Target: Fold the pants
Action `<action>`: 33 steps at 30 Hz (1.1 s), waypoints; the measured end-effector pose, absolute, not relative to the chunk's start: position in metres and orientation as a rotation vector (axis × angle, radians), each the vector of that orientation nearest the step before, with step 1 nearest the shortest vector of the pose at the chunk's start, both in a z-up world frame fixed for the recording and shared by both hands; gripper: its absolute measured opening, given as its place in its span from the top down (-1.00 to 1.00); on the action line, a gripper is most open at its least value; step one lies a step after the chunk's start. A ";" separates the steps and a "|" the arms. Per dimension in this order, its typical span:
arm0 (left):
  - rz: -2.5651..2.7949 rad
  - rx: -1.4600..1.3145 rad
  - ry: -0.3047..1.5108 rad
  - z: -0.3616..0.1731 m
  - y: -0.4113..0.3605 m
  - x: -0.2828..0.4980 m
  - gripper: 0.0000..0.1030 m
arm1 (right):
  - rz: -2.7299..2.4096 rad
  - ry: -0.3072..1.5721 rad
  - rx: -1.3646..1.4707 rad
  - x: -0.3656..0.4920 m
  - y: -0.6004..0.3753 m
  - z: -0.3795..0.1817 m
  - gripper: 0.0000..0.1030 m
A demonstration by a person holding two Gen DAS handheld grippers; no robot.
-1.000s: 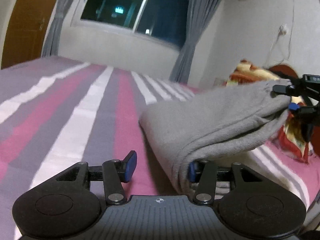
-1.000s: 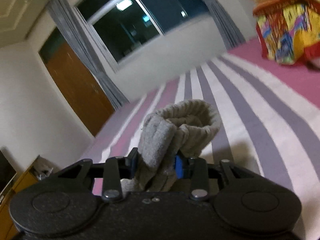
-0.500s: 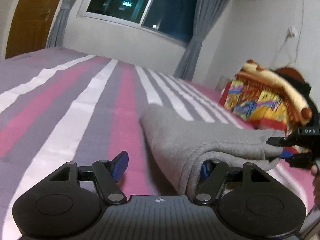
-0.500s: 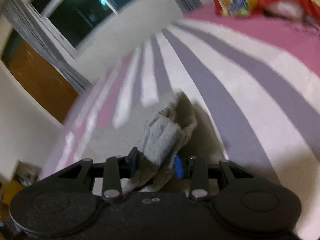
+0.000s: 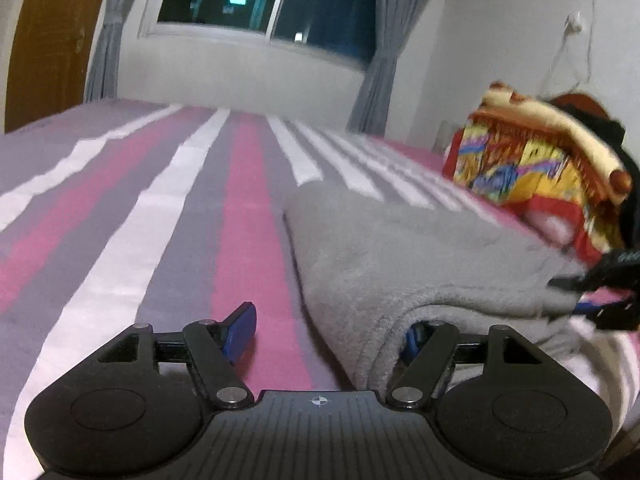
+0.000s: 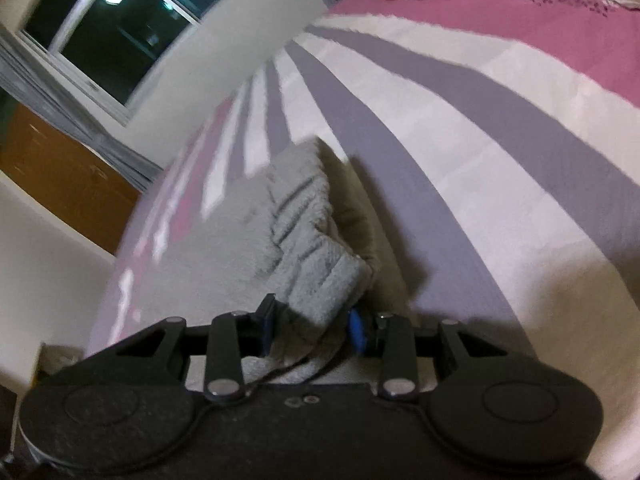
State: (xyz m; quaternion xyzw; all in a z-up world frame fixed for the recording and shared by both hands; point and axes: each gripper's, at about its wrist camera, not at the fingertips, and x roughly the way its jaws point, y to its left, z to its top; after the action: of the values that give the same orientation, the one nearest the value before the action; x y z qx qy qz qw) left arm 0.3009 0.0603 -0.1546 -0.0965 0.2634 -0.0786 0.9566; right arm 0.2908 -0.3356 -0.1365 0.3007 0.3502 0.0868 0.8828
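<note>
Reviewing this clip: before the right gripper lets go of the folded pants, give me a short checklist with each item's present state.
1. Left gripper released: ok, jaws have just been opening, left pad clear of cloth, right pad tucked under the fold.
2. Right gripper shut on the pants: ok, cuff bunched between pads.
3. Fold lying on the bedsheet: ok.
4. Edges aligned: cannot tell, layers hidden.
5. Colourful blanket clear of the pants: cannot tell, they overlap in the left wrist view.

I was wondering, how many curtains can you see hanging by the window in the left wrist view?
2: one grey curtain at the window's left edge beside the brown door, another at its right edge. None seems hidden.
</note>
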 end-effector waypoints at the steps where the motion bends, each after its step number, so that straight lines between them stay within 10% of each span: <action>1: -0.155 -0.187 0.572 -0.160 0.061 0.305 -0.38 | 0.171 0.747 0.610 0.291 -0.334 -0.140 0.33; 25: -0.142 -0.172 0.625 -0.166 0.065 0.306 -0.41 | 0.155 0.734 0.676 0.281 -0.335 -0.159 0.34; 31: -0.185 -0.133 0.625 -0.150 0.072 0.285 -0.42 | 0.140 0.681 0.652 0.267 -0.346 -0.142 -0.06; 33: -0.198 -0.151 0.579 -0.137 0.077 0.271 -0.41 | 0.117 0.606 0.570 0.254 -0.351 -0.124 0.25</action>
State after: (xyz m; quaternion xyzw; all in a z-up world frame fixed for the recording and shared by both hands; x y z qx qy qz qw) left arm 0.2709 0.0772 -0.1372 -0.0742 0.2846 -0.0975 0.9508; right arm 0.2540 -0.3510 -0.1244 0.2765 0.2941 0.0566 0.9132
